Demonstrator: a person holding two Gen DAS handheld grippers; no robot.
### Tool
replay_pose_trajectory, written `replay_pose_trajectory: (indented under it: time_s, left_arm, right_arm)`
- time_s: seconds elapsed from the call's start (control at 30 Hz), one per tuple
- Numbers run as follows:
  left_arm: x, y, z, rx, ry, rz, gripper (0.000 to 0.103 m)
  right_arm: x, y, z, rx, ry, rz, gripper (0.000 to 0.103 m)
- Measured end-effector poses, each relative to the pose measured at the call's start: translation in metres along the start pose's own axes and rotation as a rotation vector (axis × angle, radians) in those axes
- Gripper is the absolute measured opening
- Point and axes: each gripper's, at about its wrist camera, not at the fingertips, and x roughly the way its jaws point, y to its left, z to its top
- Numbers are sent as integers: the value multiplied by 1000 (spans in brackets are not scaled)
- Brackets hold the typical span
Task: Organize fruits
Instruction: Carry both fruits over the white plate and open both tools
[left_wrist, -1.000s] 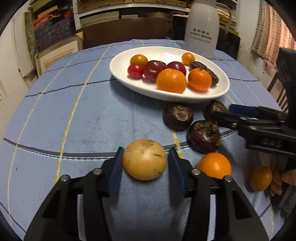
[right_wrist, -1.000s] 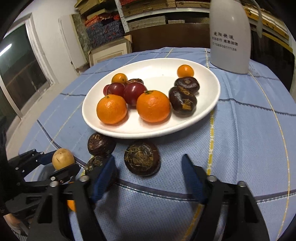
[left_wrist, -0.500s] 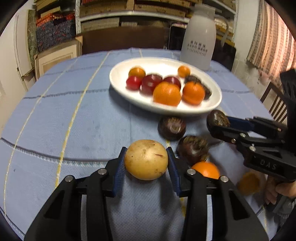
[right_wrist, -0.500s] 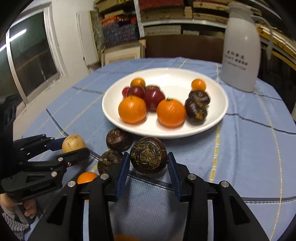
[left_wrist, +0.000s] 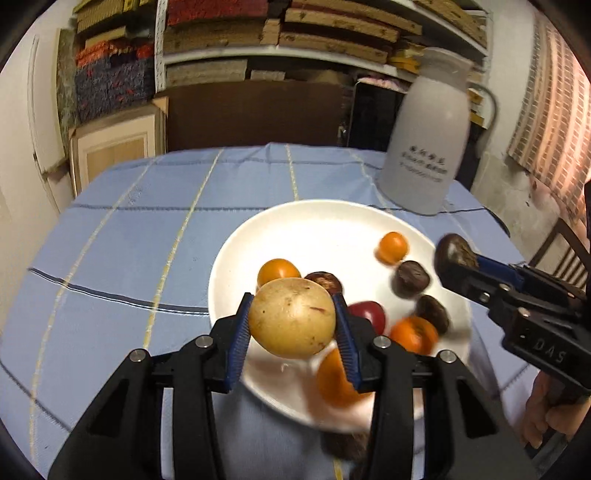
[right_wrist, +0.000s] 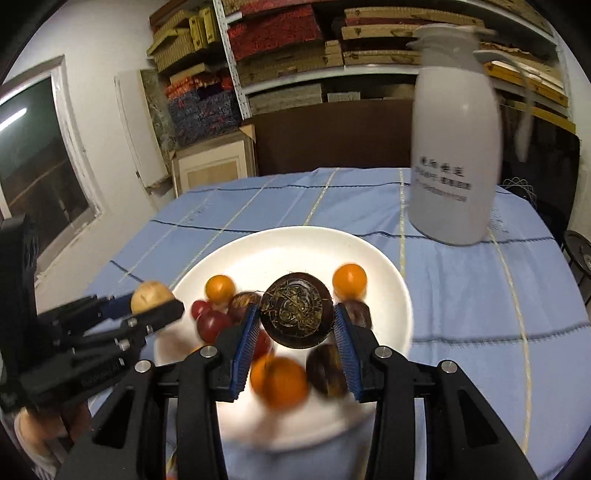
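Both loads are now raised off the tablecloth and carried over the white plate. The left gripper is clamped on the potato; the right gripper is clamped on the water chestnut. Release into the plate is judged next.

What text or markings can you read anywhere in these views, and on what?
"DAS": raised letters on the right gripper body, left wrist view.
White jug: two printed lines, characters above a number, too blurred to read.
Left gripper body: faint embossing, unreadable.

Both grippers, left gripper and right gripper, are black plastic with ribbed blue pads, silver screws, and embossed "DAS" lettering; bare skin shows behind.
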Motion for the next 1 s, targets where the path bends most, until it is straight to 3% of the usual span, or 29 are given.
replay_pose_trajectory:
  time_s: [0.1,0.17,0.2,0.33,0.47,0.57,1.0]
  left_arm:
    - [22,7,-4,-16,36,-25,45]
    - [20,8,-5,-4,21,-7,56]
    - [19,7,-5,1,20,-8,65]
    - [10,4,-9,1,2,-15,75]
    - [-1,0,-21,21,-14,13,76]
    - [-9,3,-34,0,-19,24,86]
    - [-55,7,-89,-37,-23,74,93]
  right_arm:
    - [33,8,3,-28,45,-7,43]
    - [44,15,-4,-70,73,-22,47]
    - [44,16,-6,-76,69,-34,57]
    - [35,17,-11,-95,36,-83,59]
    - [13,21,-18,-128,-6,-110,61]
    - [-3,22,-27,-124,-18,-106,64]
    - [-61,23,-83,-104,-60,-118,72]
